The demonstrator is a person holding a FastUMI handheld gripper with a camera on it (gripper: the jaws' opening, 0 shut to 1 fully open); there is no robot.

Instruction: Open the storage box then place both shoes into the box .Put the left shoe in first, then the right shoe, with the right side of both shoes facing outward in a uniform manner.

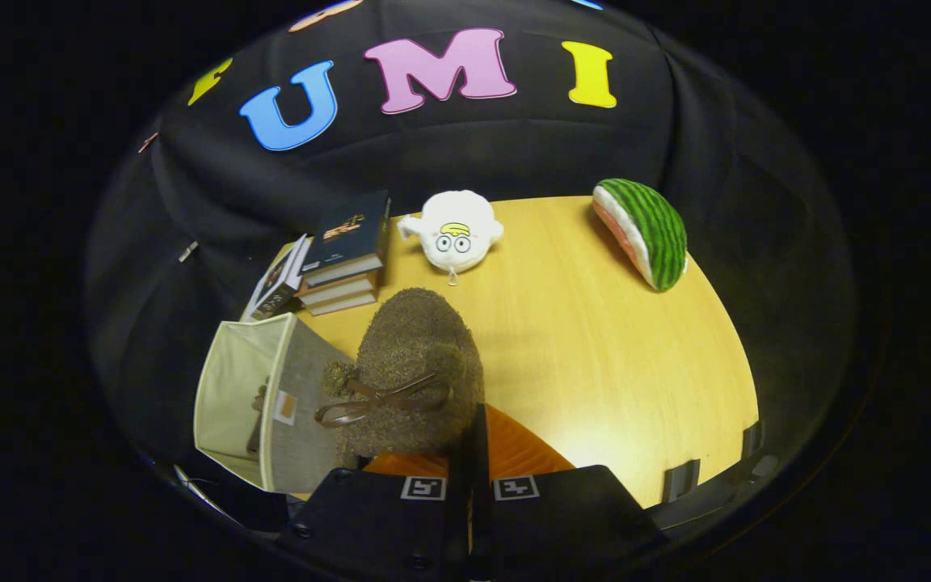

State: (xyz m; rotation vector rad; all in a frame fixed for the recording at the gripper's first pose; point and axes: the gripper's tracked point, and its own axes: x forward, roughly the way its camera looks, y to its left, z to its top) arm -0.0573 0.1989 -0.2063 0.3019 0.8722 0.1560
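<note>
No legible text — the book covers (346, 229) and box tag (285, 406) are too blurred.

The booth is dim, yet the wooden surface (595, 339) glows warm, with pale glare near its front edge. Soft shadows fall beside the shoe (417, 364). Fisheye distortion bends the edges; focus stays reasonably sharp.

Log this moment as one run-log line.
gripper: shut on brown fuzzy shoe | shoe: lifted beside storage box | box: open, something dark inside | table: books, plush toy, watermelon plush
</note>
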